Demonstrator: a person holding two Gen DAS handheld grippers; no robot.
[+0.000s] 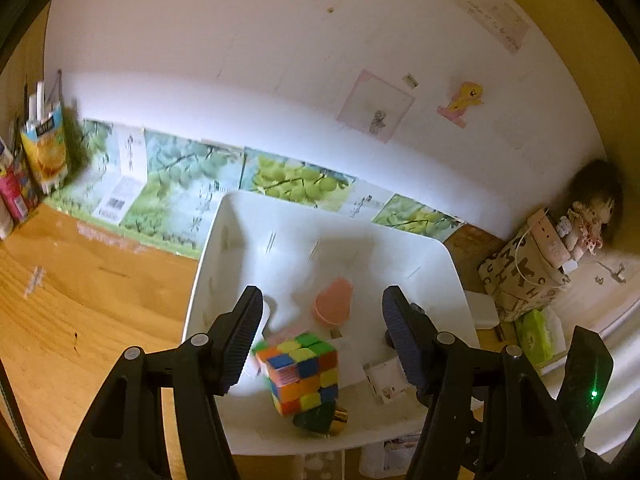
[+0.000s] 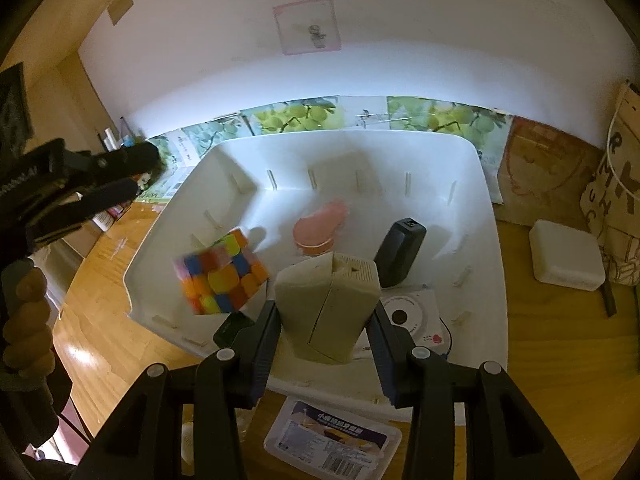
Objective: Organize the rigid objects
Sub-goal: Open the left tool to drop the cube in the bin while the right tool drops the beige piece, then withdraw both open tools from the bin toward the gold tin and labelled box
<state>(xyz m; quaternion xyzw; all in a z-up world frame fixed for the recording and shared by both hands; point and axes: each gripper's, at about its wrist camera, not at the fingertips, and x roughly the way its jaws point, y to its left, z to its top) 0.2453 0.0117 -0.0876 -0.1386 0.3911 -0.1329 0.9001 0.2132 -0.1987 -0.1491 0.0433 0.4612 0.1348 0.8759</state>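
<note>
Two grippers hung over the white bin, the largest thing on the wooden desk. Inside it lay a pink cup on its side, a dark box and a round-labelled flat item. The colourful puzzle cube appeared tilted, apparently just inside the near-left wall, though blur left its footing unclear. The right gripper was clamped on a beige block, held upright above the bin's near edge. The left gripper had its jaws apart and empty, the cube showing beneath them. A good placement would carry the block further in, lower it into bare floor between cube and dark box, then release.
</note>
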